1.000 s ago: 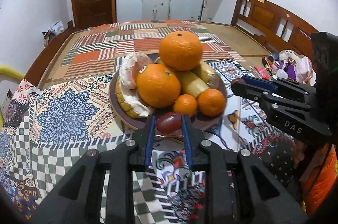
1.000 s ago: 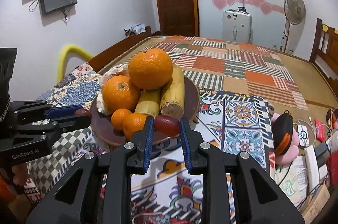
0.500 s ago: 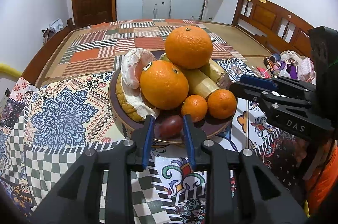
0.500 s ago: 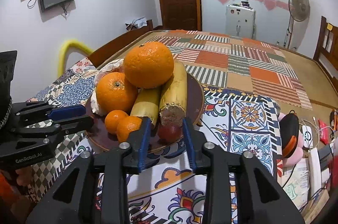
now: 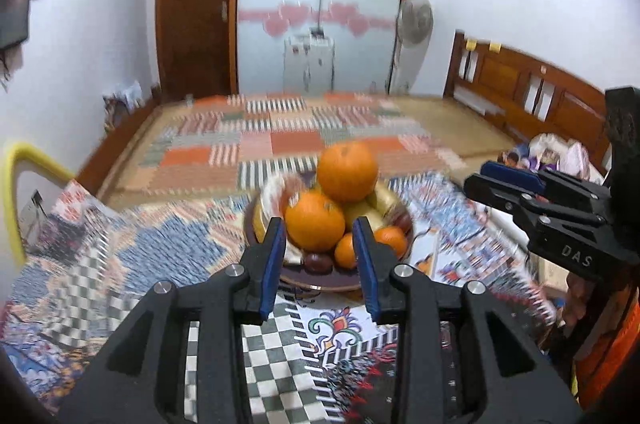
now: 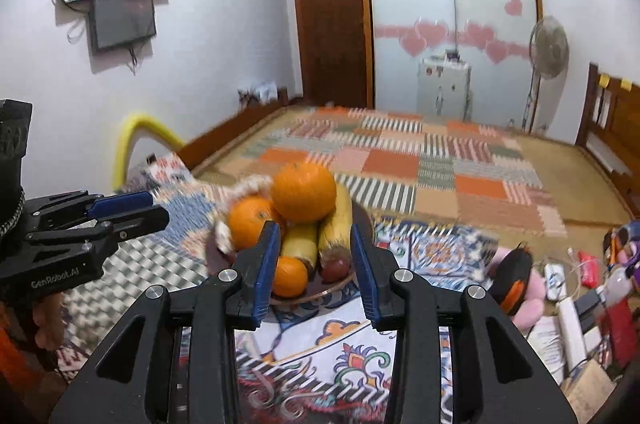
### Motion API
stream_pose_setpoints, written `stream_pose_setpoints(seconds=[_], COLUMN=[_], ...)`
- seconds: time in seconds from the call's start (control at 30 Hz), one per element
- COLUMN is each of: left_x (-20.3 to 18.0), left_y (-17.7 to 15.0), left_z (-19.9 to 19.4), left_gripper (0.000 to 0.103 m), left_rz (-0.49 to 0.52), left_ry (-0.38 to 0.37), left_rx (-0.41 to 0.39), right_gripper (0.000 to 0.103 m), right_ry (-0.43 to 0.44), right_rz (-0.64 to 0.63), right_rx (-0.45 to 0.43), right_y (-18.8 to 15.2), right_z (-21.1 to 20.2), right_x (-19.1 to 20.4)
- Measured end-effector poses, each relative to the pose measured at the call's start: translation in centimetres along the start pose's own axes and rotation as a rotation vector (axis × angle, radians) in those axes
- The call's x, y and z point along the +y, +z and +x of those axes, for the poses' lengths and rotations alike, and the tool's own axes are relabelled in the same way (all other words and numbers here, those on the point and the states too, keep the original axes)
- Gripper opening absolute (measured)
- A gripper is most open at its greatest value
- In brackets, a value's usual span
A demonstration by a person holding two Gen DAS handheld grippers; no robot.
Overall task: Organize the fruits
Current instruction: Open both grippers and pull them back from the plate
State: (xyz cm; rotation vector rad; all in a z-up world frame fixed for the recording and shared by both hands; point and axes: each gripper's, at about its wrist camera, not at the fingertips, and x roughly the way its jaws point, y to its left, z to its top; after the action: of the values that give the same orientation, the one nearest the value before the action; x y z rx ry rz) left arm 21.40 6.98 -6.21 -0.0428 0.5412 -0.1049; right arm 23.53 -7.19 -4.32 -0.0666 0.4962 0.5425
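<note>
Pointing forward and slightly downward, the left gripper (image 5: 320,260) hangs above the patterned tablecloth (image 5: 132,264), short of the near rim of the fruit plate (image 5: 320,284). Its jaws have just been opening; the blue pads (image 5: 272,260) stand apart with nothing between them. The right gripper (image 6: 314,264) takes the same attitude, raised over the cloth before the plate's near edge, and its jaws have likewise just been opening, with no fruit between the pads. Each gripper appears in the other's view, side on, level with the plate: the right one at the right edge of the left wrist view, the left one at the left edge of the right wrist view.

Two dark red fruits lie on the plate's near rim: one (image 5: 318,261) beside the small oranges (image 5: 390,240), the other (image 6: 335,268) at the cut end of the bananas (image 6: 334,232). A large orange (image 5: 347,171) tops the pile, resting on a second orange (image 5: 315,220) and the bananas. Background detail is motion-blurred.
</note>
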Motion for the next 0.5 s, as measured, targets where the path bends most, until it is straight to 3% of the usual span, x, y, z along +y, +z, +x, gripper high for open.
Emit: stream_pose_setpoints(seconds=[0.23, 0.3, 0.5], left_x=[-1.6, -2.0, -3.3], left_y=[1.4, 1.3, 0.2], left_z=[-9.6, -11.8, -17.6], left_gripper=[0.034, 0.035, 0.054], left_rz=[0.009, 0.015, 0.032], left_ry=[0.026, 0.036, 0.05], left_rx=[-0.202, -0.241, -0.347], right_gripper=[0.034, 0.038, 0.053], right_ry=[-0.022, -0.024, -0.044], right_rz=[-0.031, -0.036, -0.048], right_rx=[-0.181, -0.225, -0.321], right_y=[1.7, 1.8, 1.2], right_z=[-8.6, -10.6, -14.6], right_x=[3.3, 4.3, 7.0])
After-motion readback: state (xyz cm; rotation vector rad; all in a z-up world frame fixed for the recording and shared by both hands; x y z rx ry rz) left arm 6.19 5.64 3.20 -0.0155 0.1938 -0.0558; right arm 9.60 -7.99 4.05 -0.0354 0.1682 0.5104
